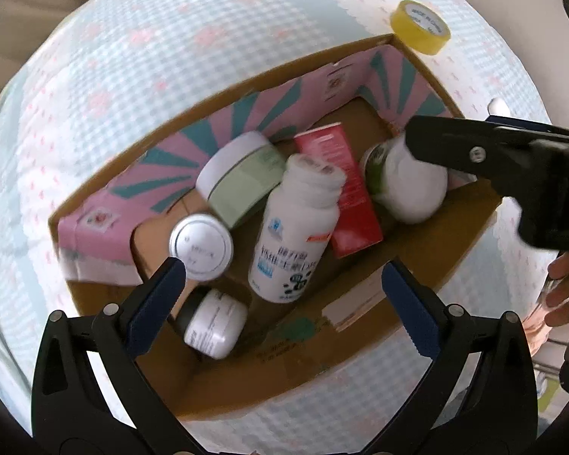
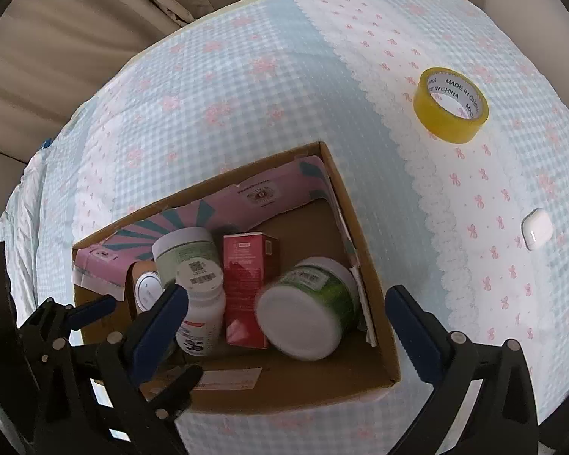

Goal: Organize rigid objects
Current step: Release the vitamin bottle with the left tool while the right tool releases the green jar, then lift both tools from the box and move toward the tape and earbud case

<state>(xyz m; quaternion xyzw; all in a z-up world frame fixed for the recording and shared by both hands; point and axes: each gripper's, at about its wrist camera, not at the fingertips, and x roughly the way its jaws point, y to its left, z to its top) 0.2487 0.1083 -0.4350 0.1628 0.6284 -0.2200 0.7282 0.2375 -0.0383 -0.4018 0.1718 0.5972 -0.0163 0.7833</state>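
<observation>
While both claws are hanging wide open and empty over the cardboard box (image 2: 364, 265), I am judging the packing step nearly done: right claw (image 2: 284, 307) is sitting above the green jar (image 2: 311, 307), left claw (image 1: 284, 288) above the white bottle (image 1: 292, 227). Next I am targeting the yellow tape roll (image 2: 450, 104) and small white case (image 2: 536, 228), both lying well apart on the gingham-clothed table (image 2: 246, 94); beige curtains are hanging behind.

Green jar (image 1: 406, 185) blurred, partly behind right tool (image 1: 512, 167); small white case (image 2: 536, 228), perhaps earbuds.
</observation>
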